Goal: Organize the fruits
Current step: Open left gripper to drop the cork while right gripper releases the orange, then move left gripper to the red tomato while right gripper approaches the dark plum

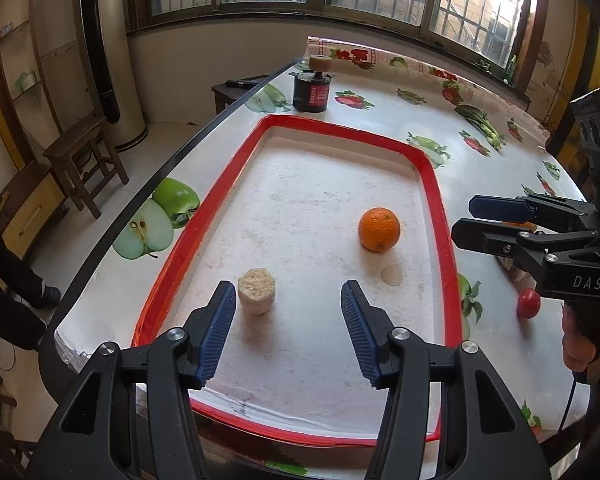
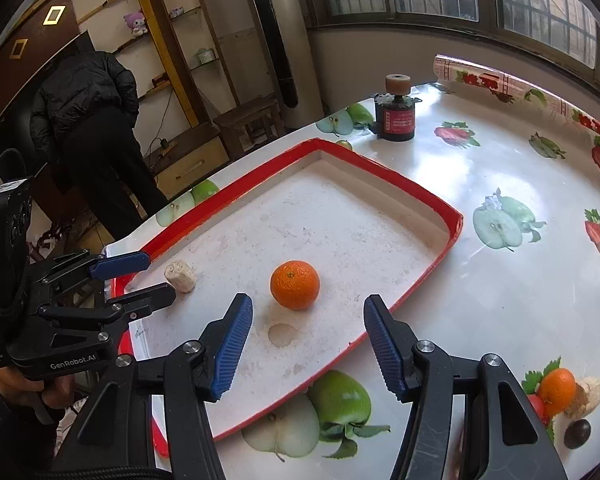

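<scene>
"DAS" is printed on the right tongs [image 1: 466, 222], "GenRobot.AI" on the left tongs [image 2: 162, 280]. Both stand open and empty above the red-rimmed tray [image 1: 434, 184], which holds an orange [image 1: 379, 229] and a beige block [image 1: 257, 290]. The black canister's [image 2: 396, 120] red label is unreadable. More fruits [image 2: 560, 394] sit half-hidden behind the right tongs on the worktop [image 2: 500, 300].

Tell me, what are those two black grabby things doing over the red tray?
A person is sorting fruit with a tool in each hand. The orange and a pale beige chunk already sit in the red-rimmed tray. The left tool and right tool both hang open above the tray, holding nothing. More pieces wait on the table outside it: a second orange, a dark round fruit and a small red one.
</scene>
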A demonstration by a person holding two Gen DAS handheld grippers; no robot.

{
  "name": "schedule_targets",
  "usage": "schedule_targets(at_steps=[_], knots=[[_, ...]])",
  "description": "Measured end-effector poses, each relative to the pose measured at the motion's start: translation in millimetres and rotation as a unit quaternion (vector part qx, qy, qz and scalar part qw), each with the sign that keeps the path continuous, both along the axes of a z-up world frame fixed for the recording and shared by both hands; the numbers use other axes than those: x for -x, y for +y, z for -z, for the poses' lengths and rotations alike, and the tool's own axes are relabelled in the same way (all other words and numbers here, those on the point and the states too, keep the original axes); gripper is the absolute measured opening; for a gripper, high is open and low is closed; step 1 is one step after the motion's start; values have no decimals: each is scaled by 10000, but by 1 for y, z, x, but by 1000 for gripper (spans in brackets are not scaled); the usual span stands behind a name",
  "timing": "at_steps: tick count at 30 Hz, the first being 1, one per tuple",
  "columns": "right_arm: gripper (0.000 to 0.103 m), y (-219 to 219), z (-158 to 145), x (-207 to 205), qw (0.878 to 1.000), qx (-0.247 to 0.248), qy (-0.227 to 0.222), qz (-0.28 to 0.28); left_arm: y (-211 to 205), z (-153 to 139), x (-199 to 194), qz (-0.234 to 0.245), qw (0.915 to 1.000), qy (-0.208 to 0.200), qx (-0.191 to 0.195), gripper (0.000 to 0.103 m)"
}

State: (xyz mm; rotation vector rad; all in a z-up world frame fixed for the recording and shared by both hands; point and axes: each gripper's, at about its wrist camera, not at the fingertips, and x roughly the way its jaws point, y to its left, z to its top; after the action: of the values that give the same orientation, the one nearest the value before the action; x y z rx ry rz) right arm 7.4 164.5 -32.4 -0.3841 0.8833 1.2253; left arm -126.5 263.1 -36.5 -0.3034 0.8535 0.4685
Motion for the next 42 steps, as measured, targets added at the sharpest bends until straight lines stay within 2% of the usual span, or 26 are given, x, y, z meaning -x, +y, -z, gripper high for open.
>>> schedule_targets(at_steps=[10, 22, 34, 42], knots=[[63, -69, -11, -9, 9988, -161, 10, 459, -42, -14, -16, 452, 9989, -97, -6, 53], [63, -150, -8, -26, 9933, -213, 33, 1131, -99, -20, -39, 1122, 9936, -123, 28, 53], [63, -223, 4, -51, 9836, -130, 56, 1796, -153, -13, -68, 1741, 9845, -20, 187, 53], [63, -247, 12, -70, 9771, -142, 106, 2122, -176, -4, -86, 2004, 9791, 104, 342, 53]])
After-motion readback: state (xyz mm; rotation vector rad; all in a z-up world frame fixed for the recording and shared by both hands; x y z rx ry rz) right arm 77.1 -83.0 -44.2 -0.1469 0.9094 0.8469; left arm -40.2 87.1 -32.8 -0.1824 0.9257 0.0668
